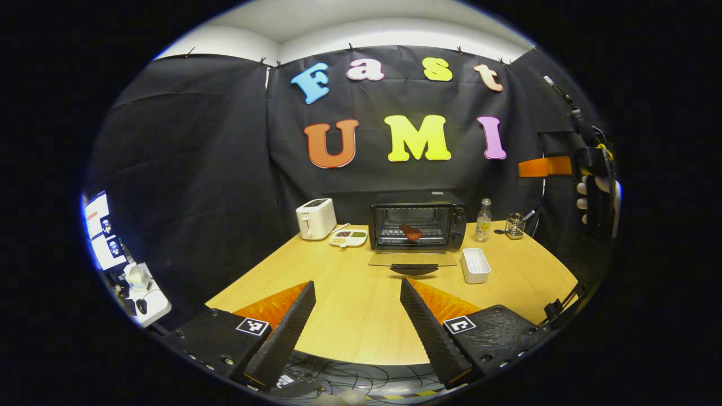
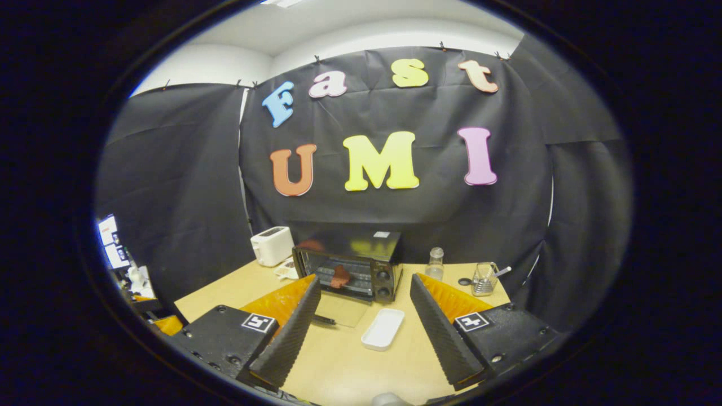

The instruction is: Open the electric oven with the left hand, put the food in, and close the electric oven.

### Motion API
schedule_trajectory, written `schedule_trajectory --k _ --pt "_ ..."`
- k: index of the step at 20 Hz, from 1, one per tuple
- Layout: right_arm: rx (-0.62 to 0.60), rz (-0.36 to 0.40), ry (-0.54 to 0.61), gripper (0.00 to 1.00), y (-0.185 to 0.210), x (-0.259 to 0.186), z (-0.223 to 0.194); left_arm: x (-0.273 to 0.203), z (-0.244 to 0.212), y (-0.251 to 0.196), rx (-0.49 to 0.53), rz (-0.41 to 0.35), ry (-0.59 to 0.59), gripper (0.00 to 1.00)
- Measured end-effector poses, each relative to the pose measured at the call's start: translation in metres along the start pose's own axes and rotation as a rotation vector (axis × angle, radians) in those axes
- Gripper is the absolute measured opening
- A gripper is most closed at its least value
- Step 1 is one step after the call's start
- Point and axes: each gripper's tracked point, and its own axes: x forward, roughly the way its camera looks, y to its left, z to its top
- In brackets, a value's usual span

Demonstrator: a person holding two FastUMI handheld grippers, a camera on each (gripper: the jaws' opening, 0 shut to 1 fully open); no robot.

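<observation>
Both grippers are held back from the table (image 1: pixel 361 316) with their fingers spread wide and nothing between them: the left gripper (image 1: pixel 357 321) hangs over the near edge of the tabletop, squarely facing the electric oven (image 1: pixel 417 226), and the right gripper (image 2: pixel 365 332) looks at the same oven (image 2: pixel 352 265) from off to one side. At the far right of the left gripper view, that other gripper (image 1: pixel 595 186) sits high in a hand. The oven door (image 1: pixel 413 259) lies folded down flat on the wood, and the food (image 1: pixel 411 232), a reddish-brown piece, rests on the rack inside, so to my eye only the closing remains. The risks sit around that door. A white tray (image 1: pixel 475 265) stands just beside its right edge, and a careless approach could knock it. The handle at the door's front lip is low against the table, so fingers coming in too steeply could scrape the wood or slip off the handle. If the door is swung up too briskly, the light oven could slide back toward the bottle (image 1: pixel 483 220) and the wire holder (image 1: pixel 514 225), or the food could be jolted on the rack.
</observation>
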Motion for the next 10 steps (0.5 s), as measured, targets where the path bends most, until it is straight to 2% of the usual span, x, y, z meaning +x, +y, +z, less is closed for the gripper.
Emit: schedule_trajectory --k 2,4,5,7,8,9,10 --pt "-0.018 -0.007 -0.004 1.0 -0.027 -0.015 -0.003 0.023 -0.013 -0.027 0.004 -0.017 0.028 0.97" --pt "-0.029 -0.038 0.015 0.96 -0.051 -0.027 -0.015 0.048 -0.023 -0.05 0.014 -0.045 0.053 0.97" --pt "-0.021 -0.046 0.027 1.0 -0.059 -0.032 -0.019 0.061 -0.03 -0.059 0.019 -0.055 0.069 0.97" --pt "-0.009 -0.063 0.049 0.96 -0.068 -0.036 -0.024 0.089 -0.039 -0.071 0.034 -0.076 0.091 0.97" --pt "-0.011 -0.082 0.056 1.0 -0.075 -0.037 -0.025 0.103 -0.045 -0.075 0.037 -0.087 0.099 0.97" --pt "-0.006 -0.109 0.061 0.96 -0.082 -0.037 -0.025 0.119 -0.05 -0.08 0.04 -0.102 0.106 0.97" --pt "0.003 -0.134 0.06 1.0 -0.086 -0.037 -0.022 0.137 -0.056 -0.086 0.043 -0.122 0.118 0.97"
